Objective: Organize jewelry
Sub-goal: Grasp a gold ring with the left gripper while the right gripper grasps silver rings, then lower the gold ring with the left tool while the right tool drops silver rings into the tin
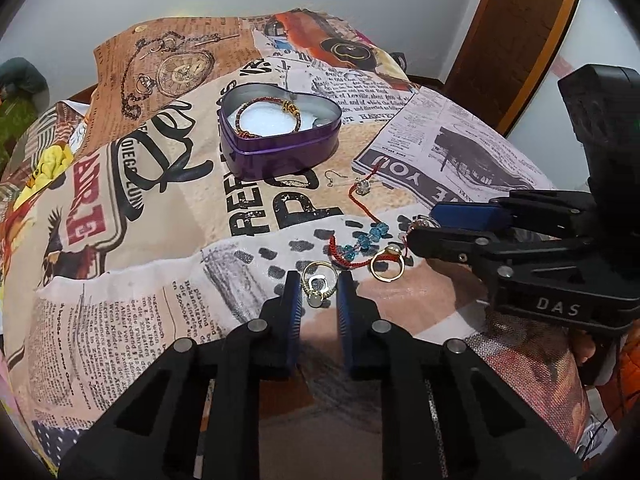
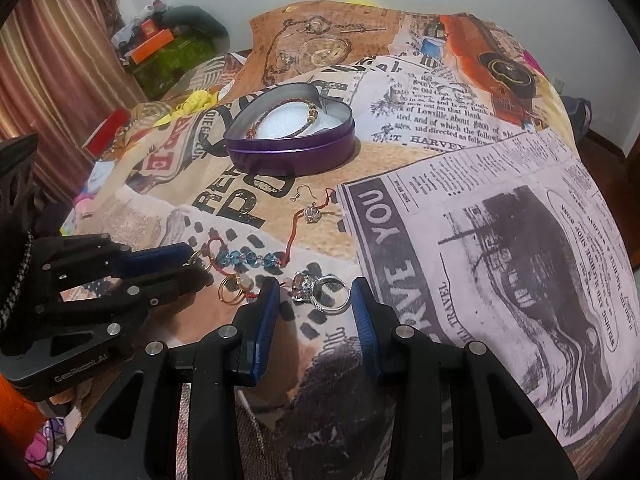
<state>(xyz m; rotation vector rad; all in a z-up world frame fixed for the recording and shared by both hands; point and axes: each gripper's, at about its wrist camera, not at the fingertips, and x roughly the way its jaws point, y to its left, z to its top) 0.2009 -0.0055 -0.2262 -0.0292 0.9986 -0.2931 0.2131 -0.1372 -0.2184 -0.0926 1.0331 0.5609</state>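
My left gripper [image 1: 318, 292] stood spread around a gold ring [image 1: 316, 280], while only the right wrist view showed my right gripper [image 2: 316, 294] spread around a silver ring [image 2: 320, 286].

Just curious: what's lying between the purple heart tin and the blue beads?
In both views, a hook earring and a small silver charm on the red cord, lying on printed cloth.

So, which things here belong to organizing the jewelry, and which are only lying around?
For the job:
heart-shaped purple tin with beaded bracelet
red cord bracelet with blue beads
gold rings
silver ring
hook earring

Lying about:
newspaper-print cloth
orange box
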